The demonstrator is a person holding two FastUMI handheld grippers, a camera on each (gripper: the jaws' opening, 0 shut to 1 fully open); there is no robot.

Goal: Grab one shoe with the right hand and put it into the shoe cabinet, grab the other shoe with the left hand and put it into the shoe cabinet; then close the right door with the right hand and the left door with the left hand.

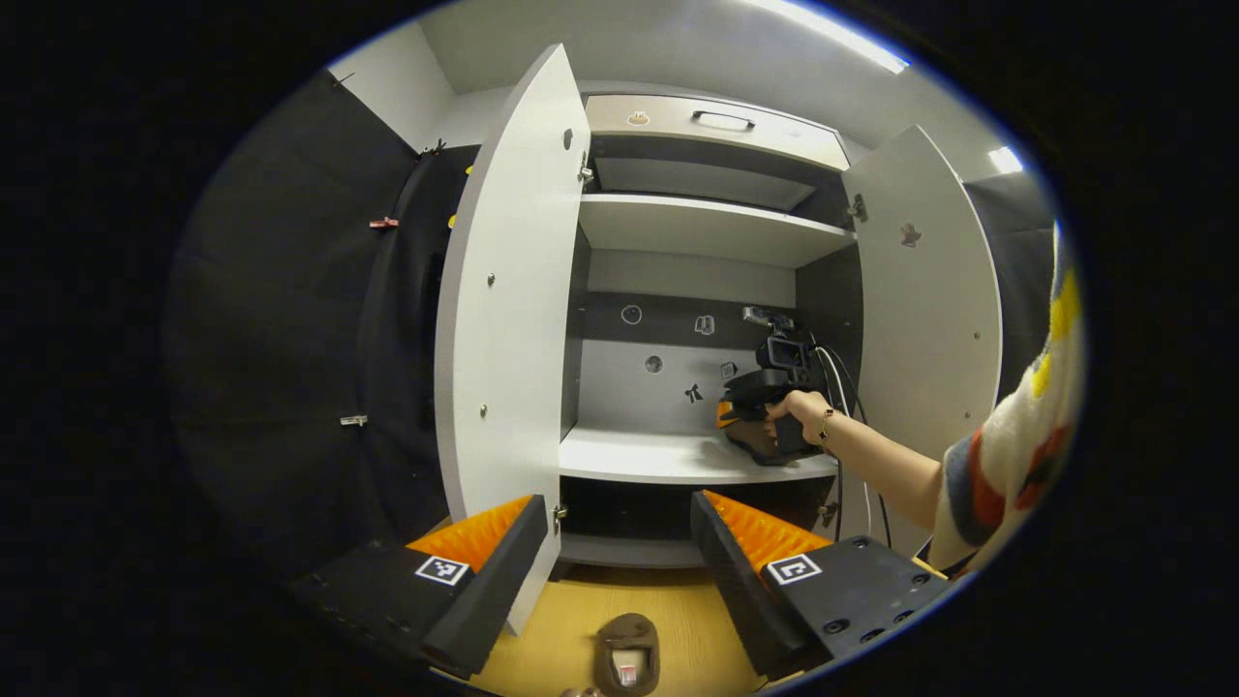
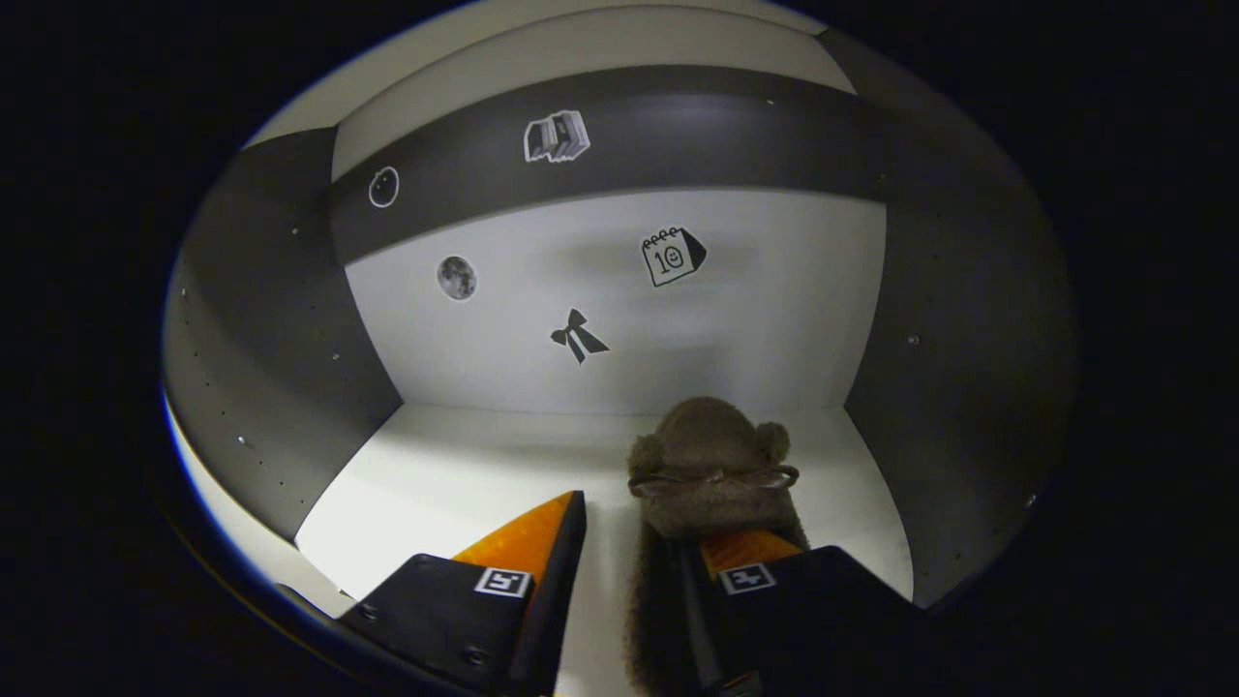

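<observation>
One brown fuzzy shoe lies on the white shelf inside the shoe cabinet. My right gripper is open around its heel: one finger sits over the shoe, and a strip of shelf shows between the other finger and the shoe. In the left gripper view, a hand holds that right gripper at the right end of the shelf, beside the shoe. The other brown shoe lies on the wooden floor just below my left gripper, which is open and holds nothing.
Both cabinet doors stand wide open, the left door and the right door. An upper shelf and a drawer sit above. A person's arm in a striped sleeve reaches in from the right.
</observation>
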